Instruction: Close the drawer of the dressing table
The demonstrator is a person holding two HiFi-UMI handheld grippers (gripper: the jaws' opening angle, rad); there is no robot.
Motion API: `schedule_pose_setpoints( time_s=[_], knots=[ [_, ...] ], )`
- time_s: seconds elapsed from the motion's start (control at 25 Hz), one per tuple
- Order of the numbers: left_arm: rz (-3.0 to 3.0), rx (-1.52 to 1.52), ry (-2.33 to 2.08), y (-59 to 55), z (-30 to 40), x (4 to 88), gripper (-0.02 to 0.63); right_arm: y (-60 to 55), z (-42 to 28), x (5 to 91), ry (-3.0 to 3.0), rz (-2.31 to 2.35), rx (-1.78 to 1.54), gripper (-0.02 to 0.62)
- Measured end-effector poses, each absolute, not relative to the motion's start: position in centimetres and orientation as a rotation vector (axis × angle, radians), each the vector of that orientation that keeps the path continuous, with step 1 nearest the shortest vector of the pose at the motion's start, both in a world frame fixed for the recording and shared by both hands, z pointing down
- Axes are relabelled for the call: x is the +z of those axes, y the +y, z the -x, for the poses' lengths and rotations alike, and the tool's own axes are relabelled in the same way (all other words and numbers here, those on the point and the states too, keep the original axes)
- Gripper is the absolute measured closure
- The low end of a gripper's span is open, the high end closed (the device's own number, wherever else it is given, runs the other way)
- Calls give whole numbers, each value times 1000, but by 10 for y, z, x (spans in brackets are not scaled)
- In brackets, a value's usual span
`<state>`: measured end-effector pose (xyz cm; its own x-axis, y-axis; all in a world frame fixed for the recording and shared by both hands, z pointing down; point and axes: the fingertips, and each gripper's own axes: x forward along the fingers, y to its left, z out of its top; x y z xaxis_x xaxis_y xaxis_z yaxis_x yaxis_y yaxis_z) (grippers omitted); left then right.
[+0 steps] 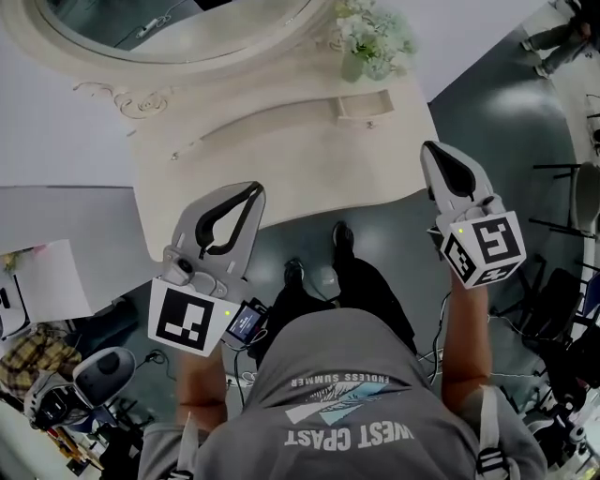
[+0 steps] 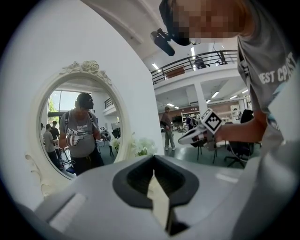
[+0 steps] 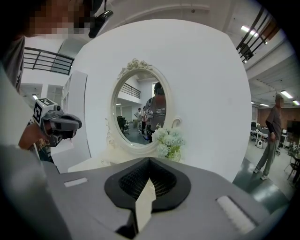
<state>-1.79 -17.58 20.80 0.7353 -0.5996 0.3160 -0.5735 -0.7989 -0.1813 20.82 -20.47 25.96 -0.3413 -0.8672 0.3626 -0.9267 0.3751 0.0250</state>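
From my seat the dressing table (image 1: 281, 159) looks cream-painted, smooth and satin, with carved relief at ten o'clock. The mirror (image 1: 103, 19) at twelve o'clock is glossy glass. The left gripper (image 1: 251, 194) and right gripper (image 1: 436, 155) are matt grey plastic with a black ribbed lining. The floor (image 1: 487, 103) at two o'clock shines.

Cream drawer (image 1: 366, 105) with a small round knob is sitting just in front of the flower vase (image 1: 352, 66), jutting forward from the curved raised tier of the cream table (image 1: 281, 183), partly open, its top face showing.
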Motion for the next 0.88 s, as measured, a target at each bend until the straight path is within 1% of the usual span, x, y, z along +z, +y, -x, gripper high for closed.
schedule_pose_setpoints(
  time_s=[0.88],
  knots=[
    [2937,-658,1016,-233,25,302,603,-282,-204,384,-2254,-1449,387,592]
  ],
)
